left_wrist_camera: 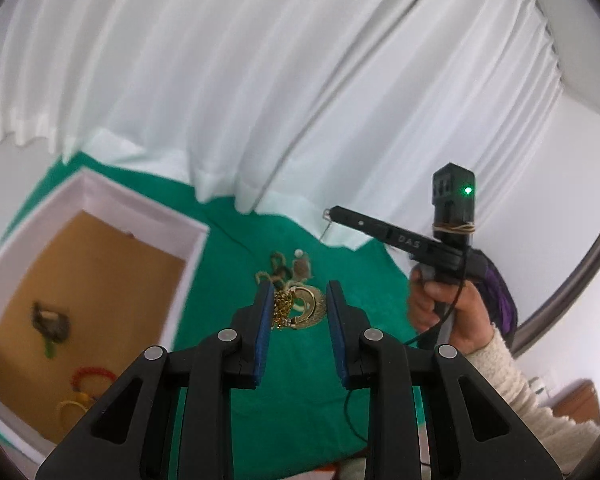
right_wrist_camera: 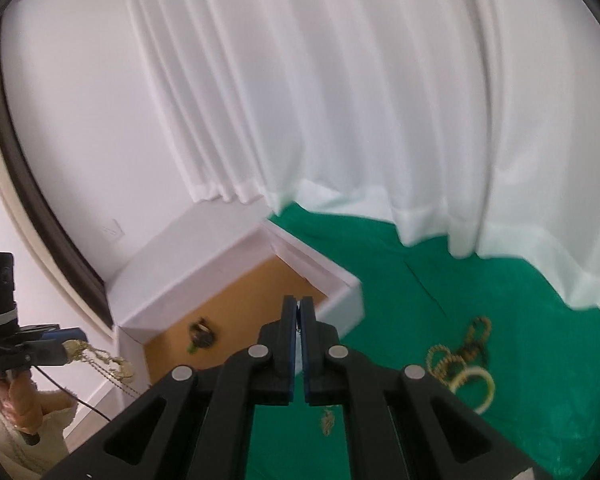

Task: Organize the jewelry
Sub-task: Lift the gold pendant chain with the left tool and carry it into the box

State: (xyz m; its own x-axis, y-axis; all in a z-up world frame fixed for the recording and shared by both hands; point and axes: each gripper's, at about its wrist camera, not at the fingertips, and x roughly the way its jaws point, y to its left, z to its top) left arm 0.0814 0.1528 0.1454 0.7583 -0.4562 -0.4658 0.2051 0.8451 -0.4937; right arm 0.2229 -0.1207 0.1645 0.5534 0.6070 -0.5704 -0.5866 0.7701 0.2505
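A white box [left_wrist_camera: 192, 248] with a brown floor holds a dark piece [left_wrist_camera: 50, 322], a red ring [left_wrist_camera: 92, 374] and a yellow ring [left_wrist_camera: 72, 408]. In the left wrist view my left gripper [left_wrist_camera: 298, 300] frames a gold necklace [left_wrist_camera: 300, 306] between its blue pads [left_wrist_camera: 265, 312]; the right wrist view shows the left gripper [right_wrist_camera: 70, 346] with gold chains [right_wrist_camera: 108, 364] hanging from it beside the box [right_wrist_camera: 340, 280]. My right gripper [right_wrist_camera: 299, 304] is shut on a thin chain whose pendant [right_wrist_camera: 327, 420] dangles below; it also shows in the left wrist view [left_wrist_camera: 332, 213].
A green cloth [right_wrist_camera: 420, 288] covers the table. Several bangles and beaded bracelets [right_wrist_camera: 464, 360] lie on it at right, and more pieces [left_wrist_camera: 288, 266] lie beyond the necklace. White curtains [right_wrist_camera: 380, 100] hang onto the cloth's far edge.
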